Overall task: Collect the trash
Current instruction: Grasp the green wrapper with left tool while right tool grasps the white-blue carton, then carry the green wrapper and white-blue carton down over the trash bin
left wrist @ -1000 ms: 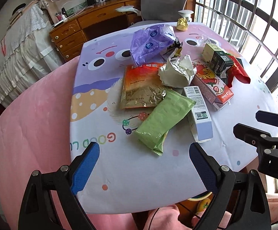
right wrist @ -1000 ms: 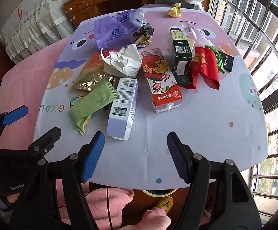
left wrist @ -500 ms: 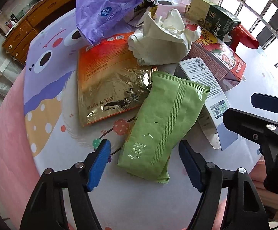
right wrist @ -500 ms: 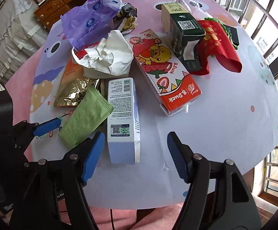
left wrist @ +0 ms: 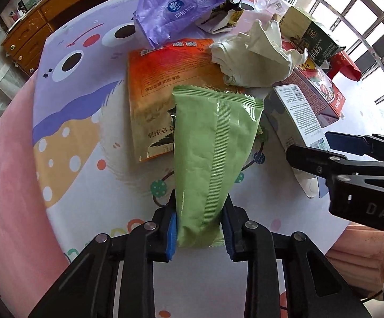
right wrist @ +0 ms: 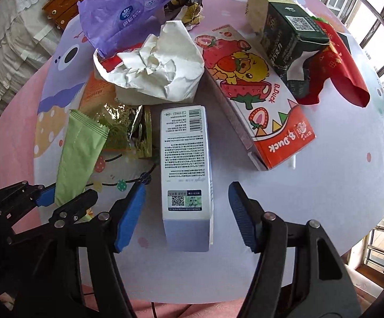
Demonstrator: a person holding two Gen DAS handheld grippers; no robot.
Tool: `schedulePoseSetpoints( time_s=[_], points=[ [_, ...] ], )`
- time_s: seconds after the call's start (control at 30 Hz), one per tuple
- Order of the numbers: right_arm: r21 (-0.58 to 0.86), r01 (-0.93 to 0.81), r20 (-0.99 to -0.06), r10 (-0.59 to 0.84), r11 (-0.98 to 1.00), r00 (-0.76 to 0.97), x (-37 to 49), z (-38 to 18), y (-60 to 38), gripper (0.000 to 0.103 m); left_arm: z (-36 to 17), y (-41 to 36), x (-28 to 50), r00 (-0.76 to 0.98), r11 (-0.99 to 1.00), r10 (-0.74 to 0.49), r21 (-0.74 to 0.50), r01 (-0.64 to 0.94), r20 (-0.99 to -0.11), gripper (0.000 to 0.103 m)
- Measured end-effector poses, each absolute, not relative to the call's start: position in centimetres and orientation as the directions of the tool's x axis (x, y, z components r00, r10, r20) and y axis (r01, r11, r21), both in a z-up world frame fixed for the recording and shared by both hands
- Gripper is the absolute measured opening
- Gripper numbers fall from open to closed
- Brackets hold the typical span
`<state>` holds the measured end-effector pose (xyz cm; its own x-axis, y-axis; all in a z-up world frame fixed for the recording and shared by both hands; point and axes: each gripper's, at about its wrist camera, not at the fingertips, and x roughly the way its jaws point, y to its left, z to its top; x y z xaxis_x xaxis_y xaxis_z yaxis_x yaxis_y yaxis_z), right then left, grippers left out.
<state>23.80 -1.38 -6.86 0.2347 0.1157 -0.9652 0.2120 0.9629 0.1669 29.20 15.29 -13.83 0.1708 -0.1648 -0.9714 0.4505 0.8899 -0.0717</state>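
Left gripper (left wrist: 199, 234) pinched on the near end of the green wrapper (left wrist: 213, 153), blue pads pressed against both long edges. Wrapper reaching away from the gripper toward the far side, its crimped far end lying over the orange foil pouch (left wrist: 165, 79). Whether the near end is lifted off the bench (left wrist: 91, 185) or resting on it: hard to tell from this angle.

Right gripper (right wrist: 186, 212) spread wide, one blue pad on either side of the near end of the white-and-blue carton (right wrist: 185, 164), neither pad touching it. Carton flat on the bench, barcode end far, blue base near, pointing straight into the gap between the fingers.

Just left of the carton, the green wrapper and foil pouch; left gripper seen there too, at the near-left, closed on the wrapper's lower end. Beyond the carton, crumpled white paper (right wrist: 154, 69) sitting on the pouch's far edge. Right of the paper, a strawberry-print box (right wrist: 255, 92) lying diagonally, its orange end nearest. Far right, a dark green chocolate carton (right wrist: 287, 34) touching a red wrapper (right wrist: 335, 71). Far left, a purple plastic bag (right wrist: 123, 8) with a small crumpled dark-and-yellow wrapper (right wrist: 189, 2) beside it.

Cartoon-print cloth covering the bench, pink at the left edge.
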Motion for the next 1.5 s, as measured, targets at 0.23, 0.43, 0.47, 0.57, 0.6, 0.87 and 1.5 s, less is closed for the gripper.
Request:
schedulePoseSetpoints(
  time_s=[0.23,0.43,0.47,0.57,0.6,0.87,1.5],
  points=[
    [0.22,0.17,-0.958,0.18,0.961,0.225,23.7,-7.6,-0.6,0.031,-11.0,16.4,26.7,0.219,0.906,-0.17,-0.065,0.417,-0.961,0.027],
    [0.257,0.062,-0.934,0.231,0.965,0.274,21.2,-4.7,-1.2,0.031,-7.5,16.0,23.2,0.274,0.919,-0.18,-0.062,0.389,-0.945,0.027],
    [0.261,0.046,-0.929,0.237,0.964,0.285,20.6,-4.2,-1.5,0.031,-6.8,16.1,22.4,0.285,0.922,-0.181,-0.062,0.383,-0.941,0.027],
    [0.26,0.0,-0.916,0.246,0.966,0.317,18.5,-2.6,-2.4,0.031,-4.8,14.6,20.1,0.319,0.929,-0.188,-0.063,0.365,-0.929,0.027],
    [0.257,-0.017,-0.913,0.248,0.966,0.324,17.8,-2.1,-2.8,0.031,-4.2,13.9,19.1,0.33,0.932,-0.19,-0.064,0.357,-0.925,0.027],
    [0.228,-0.145,-0.904,0.264,0.963,0.335,9.2,0.4,-11.0,0.031,-2.7,6.4,10.9,0.401,0.957,-0.192,-0.081,0.278,-0.896,0.027],
    [0.294,-0.021,-0.945,0.293,0.956,0.146,-5.5,-14.3,-20.2,0.031,-14.3,-6.3,-3.9,0.273,0.972,-0.148,-0.089,0.22,-0.951,0.027]
  ],
)
